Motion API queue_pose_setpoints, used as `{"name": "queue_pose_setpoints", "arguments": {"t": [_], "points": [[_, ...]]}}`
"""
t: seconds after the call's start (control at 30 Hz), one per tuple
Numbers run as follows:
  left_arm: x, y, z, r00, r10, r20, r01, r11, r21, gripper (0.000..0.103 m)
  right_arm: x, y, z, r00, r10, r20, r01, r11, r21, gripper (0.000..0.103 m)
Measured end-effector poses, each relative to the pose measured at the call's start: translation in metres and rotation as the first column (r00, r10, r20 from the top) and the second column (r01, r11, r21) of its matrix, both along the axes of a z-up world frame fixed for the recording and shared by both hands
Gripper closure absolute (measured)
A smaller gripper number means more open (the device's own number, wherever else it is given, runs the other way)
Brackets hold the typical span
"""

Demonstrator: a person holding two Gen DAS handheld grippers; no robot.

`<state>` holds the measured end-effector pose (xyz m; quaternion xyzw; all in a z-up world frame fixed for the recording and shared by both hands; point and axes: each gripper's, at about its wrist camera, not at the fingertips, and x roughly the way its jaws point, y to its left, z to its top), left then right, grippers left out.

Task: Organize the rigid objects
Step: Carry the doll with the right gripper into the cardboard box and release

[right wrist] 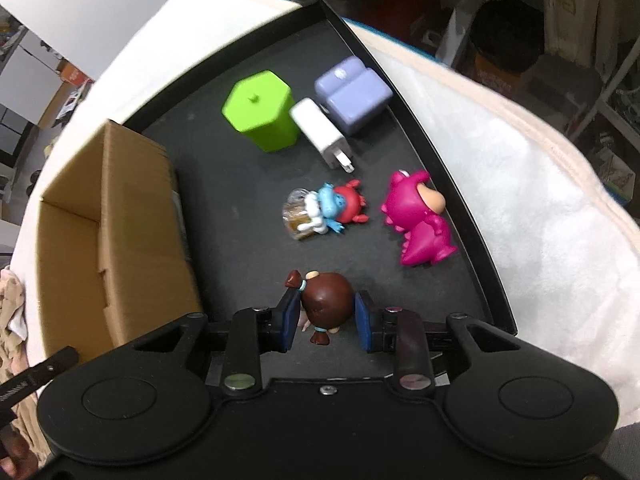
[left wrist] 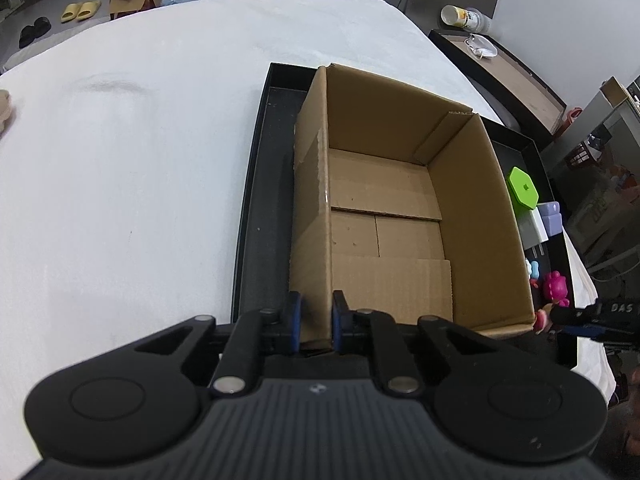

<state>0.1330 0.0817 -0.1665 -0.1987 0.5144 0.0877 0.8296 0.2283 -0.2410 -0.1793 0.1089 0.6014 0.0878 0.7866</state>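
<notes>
An open, empty cardboard box (left wrist: 392, 216) stands in a black tray (left wrist: 256, 200). My left gripper (left wrist: 316, 320) is shut on the box's near left wall. In the right wrist view the box (right wrist: 112, 216) is at the left, and toys lie on the tray (right wrist: 248, 208). My right gripper (right wrist: 326, 318) has its pads on both sides of a brown-haired doll figure (right wrist: 324, 300), which lies on the tray. Further off lie a blue and red figure (right wrist: 328, 208), a magenta dinosaur (right wrist: 420, 220), a white charger (right wrist: 320, 132), a green hexagonal box (right wrist: 262, 110) and a lilac block (right wrist: 352, 92).
The tray sits on a white cloth-covered table (left wrist: 120, 160). The green box (left wrist: 522, 190), lilac block (left wrist: 550, 218) and magenta figure (left wrist: 556, 286) show right of the cardboard box. Beyond the table's right edge stand a dark shelf and clutter (left wrist: 512, 76).
</notes>
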Motion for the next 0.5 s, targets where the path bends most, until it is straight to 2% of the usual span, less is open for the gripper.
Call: {"name": "queue_pose_setpoints", "arguments": {"t": [0.5], "points": [[-0.009,-0.005,0.0,1.0,0.005,0.002,-0.005,1.0,0.003,0.089,-0.009,0.025,0.068,0.988,0.055,0.144,-0.057,0.998,0.012,0.073]]}}
